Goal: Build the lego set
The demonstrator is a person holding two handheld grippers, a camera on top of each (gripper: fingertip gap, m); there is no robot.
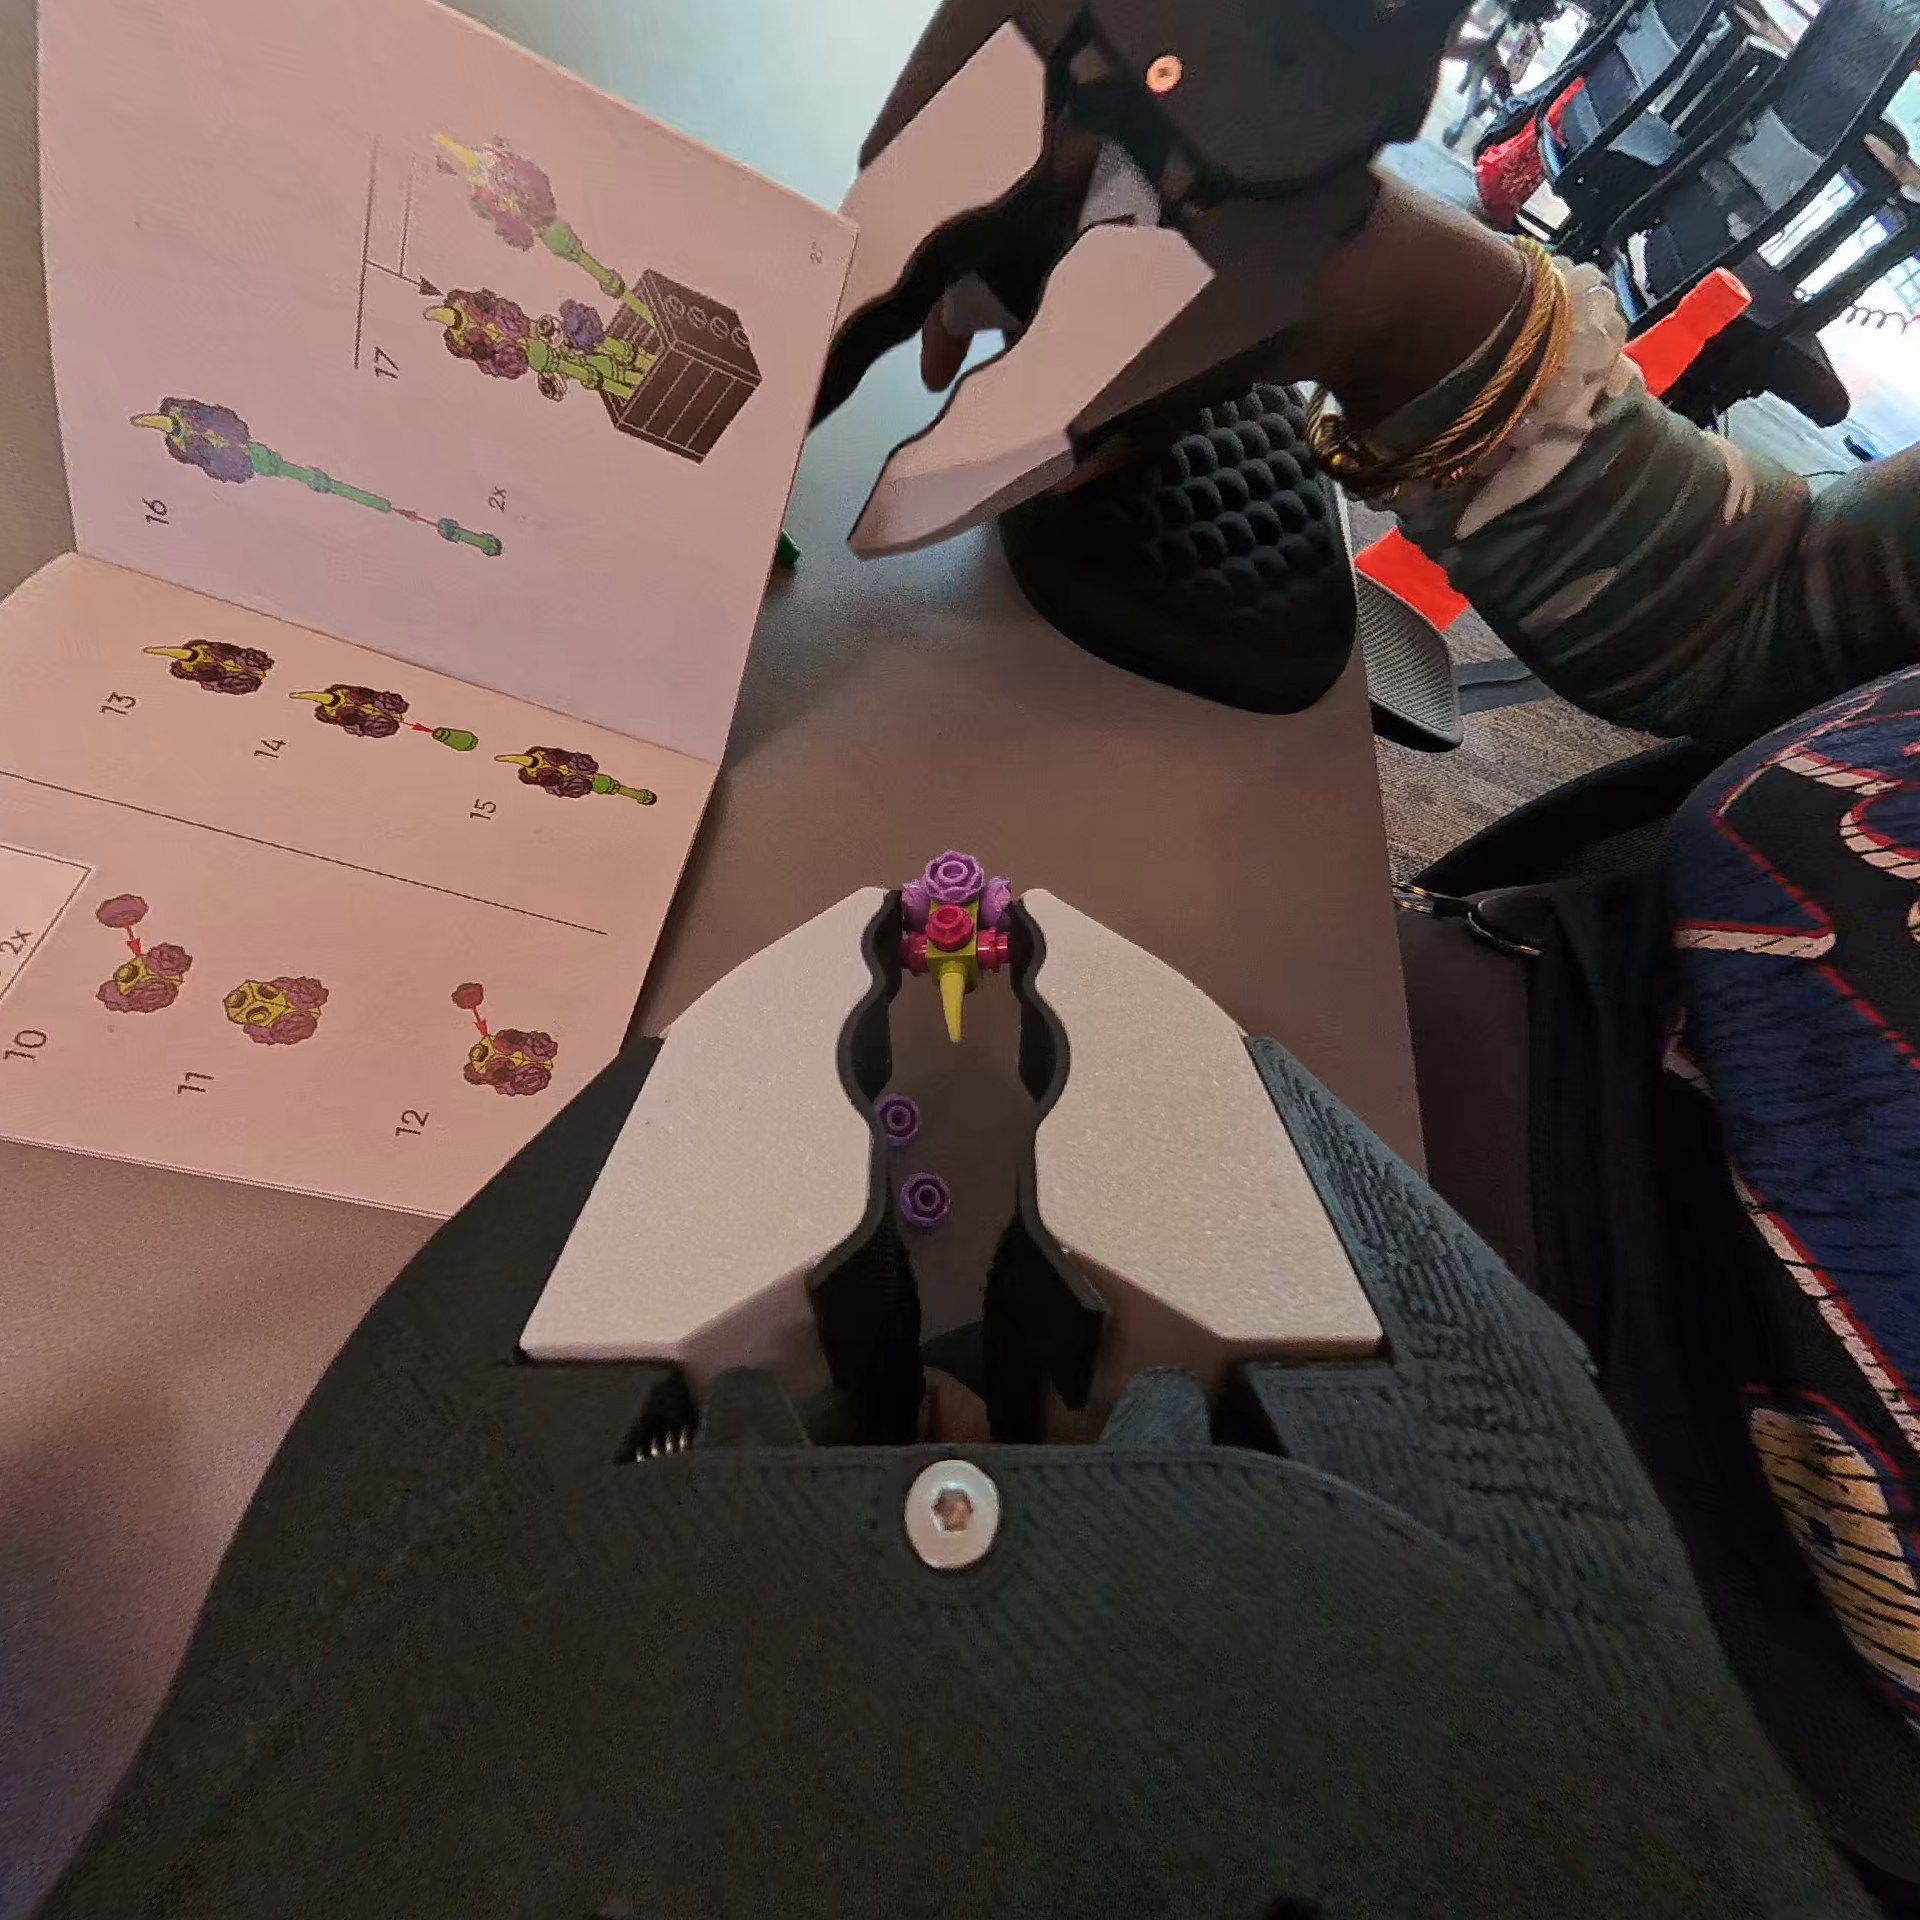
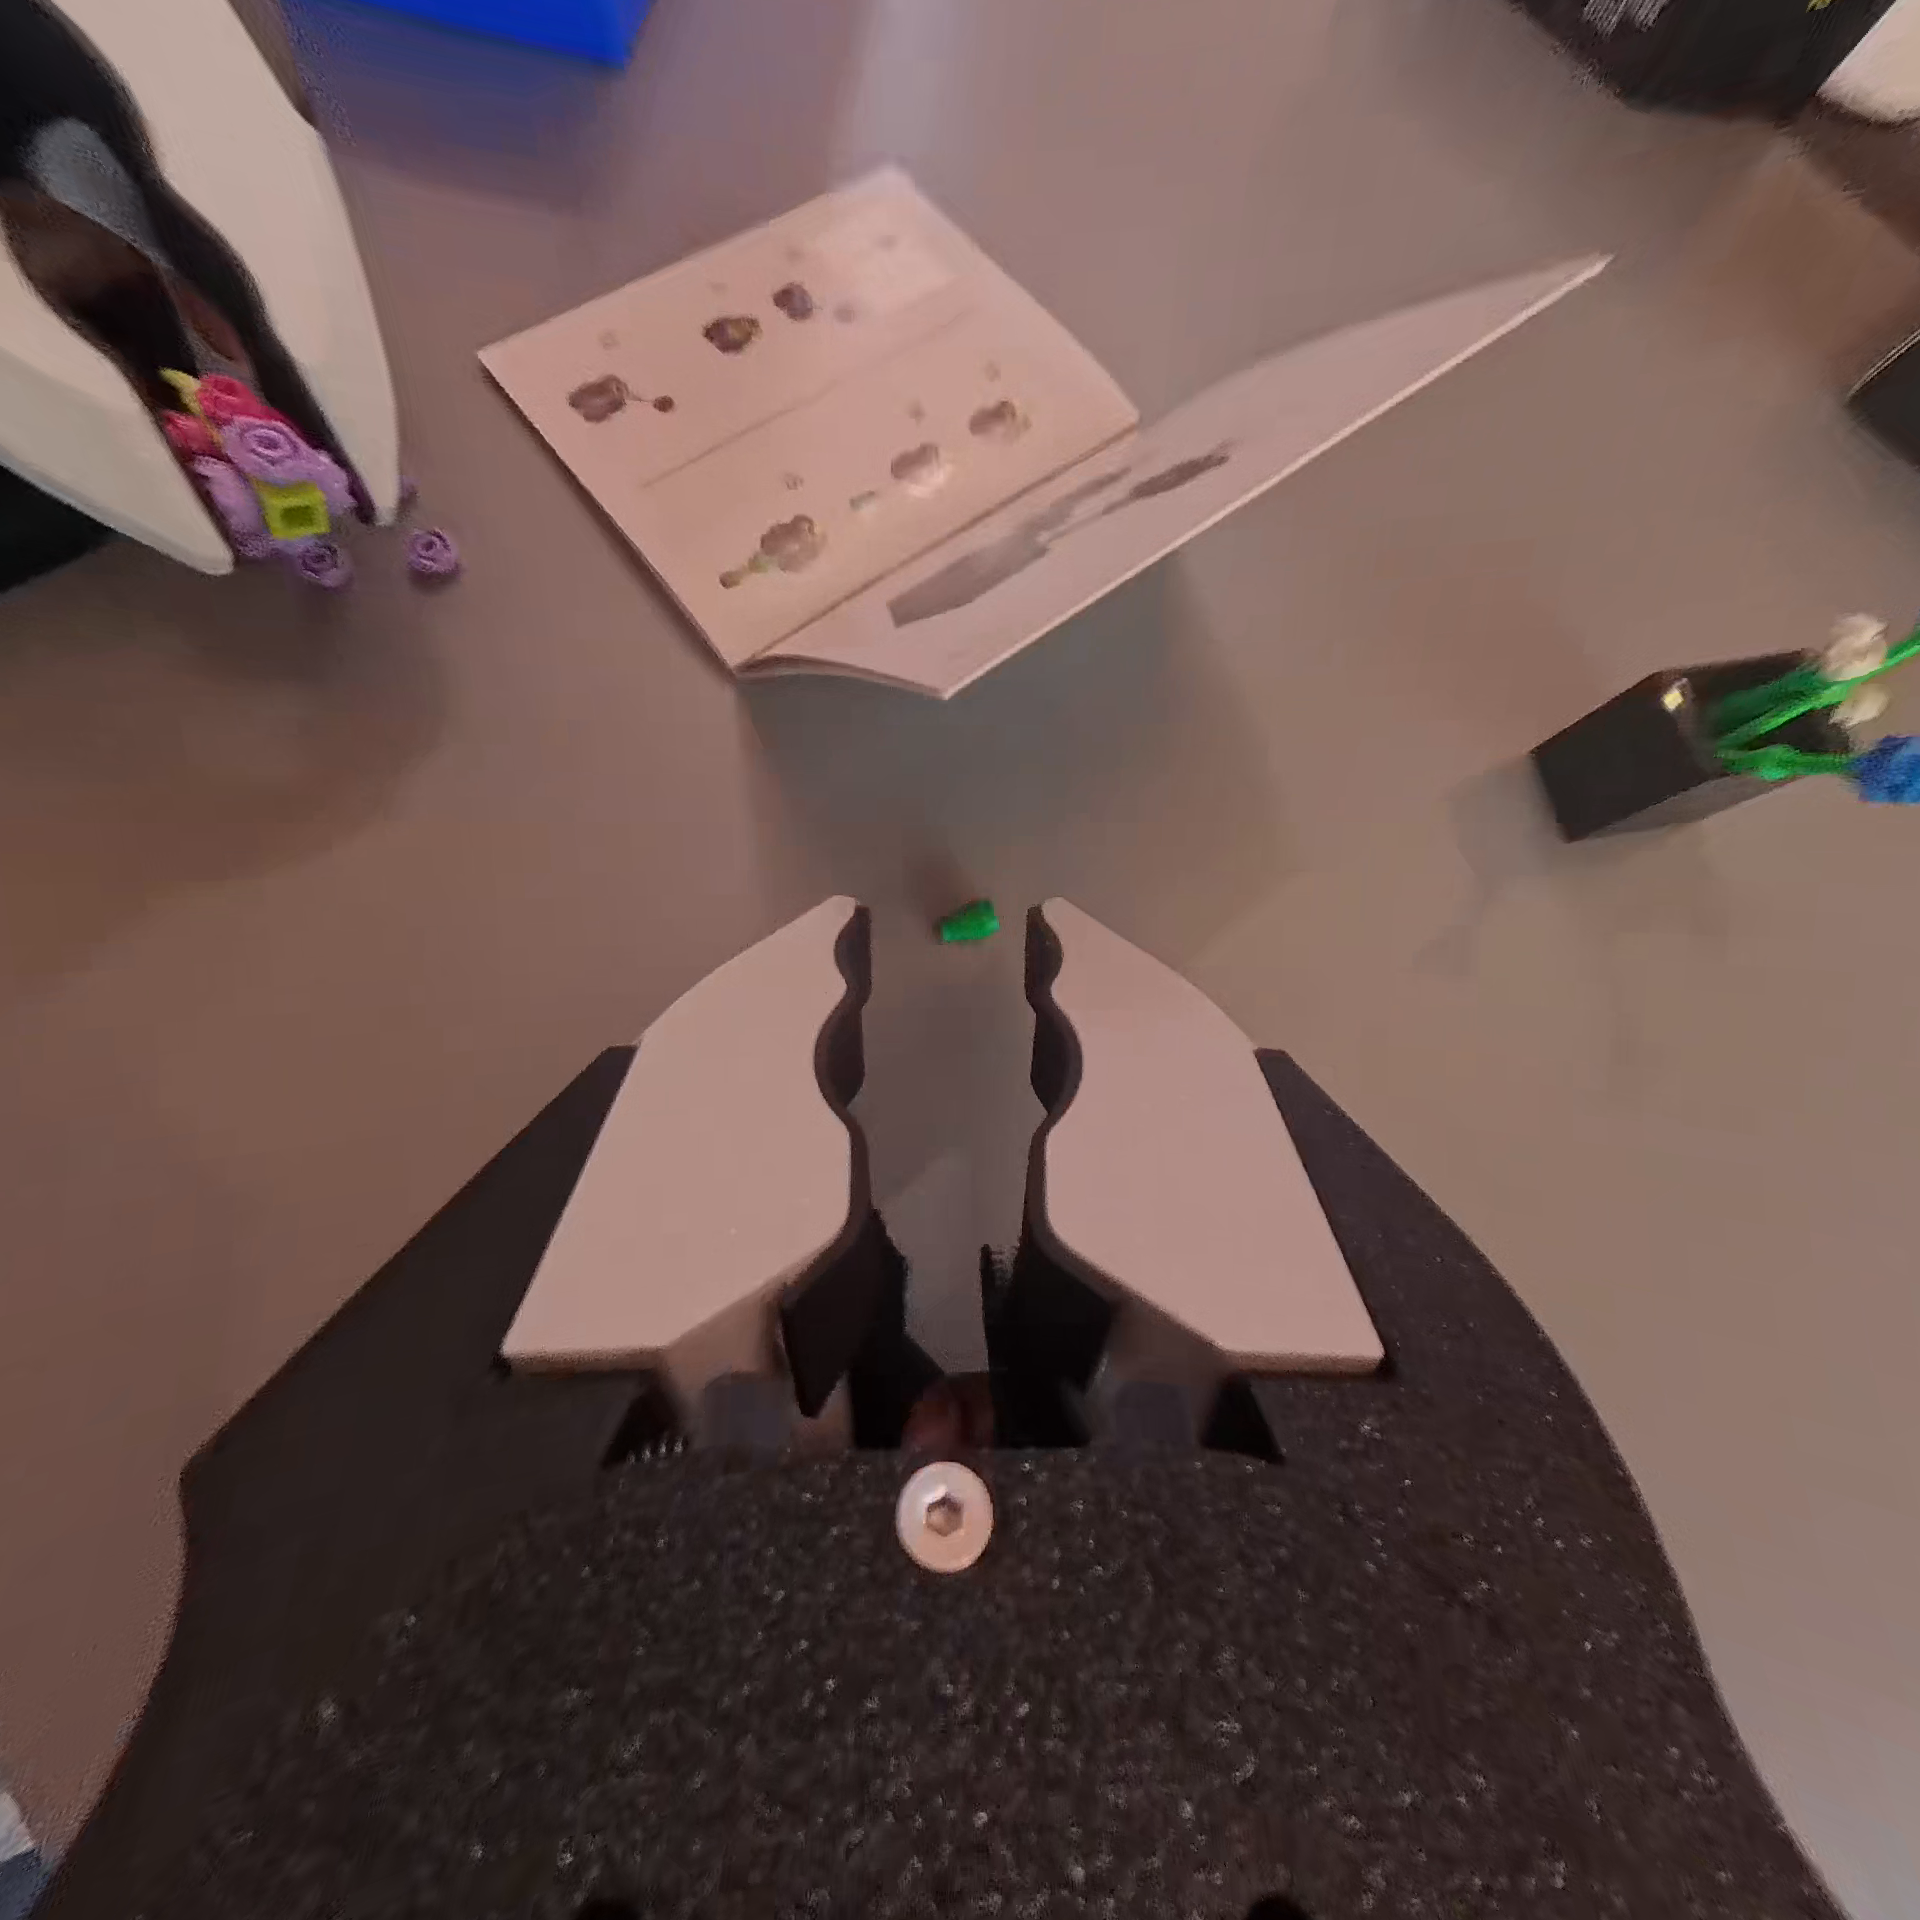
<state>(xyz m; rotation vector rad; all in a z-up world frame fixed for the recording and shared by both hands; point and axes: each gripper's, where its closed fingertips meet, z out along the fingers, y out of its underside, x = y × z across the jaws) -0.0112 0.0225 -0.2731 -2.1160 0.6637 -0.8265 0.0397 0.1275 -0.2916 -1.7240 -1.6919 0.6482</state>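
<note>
My left gripper (image 1: 954, 906) is shut on a small flower cluster (image 1: 951, 925) of purple and magenta blossoms on a lime block with a yellow spike pointing toward the camera. It also shows in the right wrist view (image 2: 265, 468). Two loose purple blossoms (image 1: 910, 1158) lie on the table under the left gripper, seen too in the right wrist view (image 2: 379, 556). My right gripper (image 2: 943, 920) is open and empty, just above the table, with a small green piece (image 2: 966, 923) lying just beyond its fingertips. In the left wrist view the right gripper (image 1: 894, 457) hovers at the upper right.
An open instruction booklet (image 1: 343, 623) lies on the grey table (image 1: 1039, 748), also in the right wrist view (image 2: 935, 457). A black box with green stems and white and blue flowers (image 2: 1683, 748) stands at the right. A black dimpled object (image 1: 1195, 551) sits near the table's edge. A person's sleeve and bracelets (image 1: 1455, 395) are at the right.
</note>
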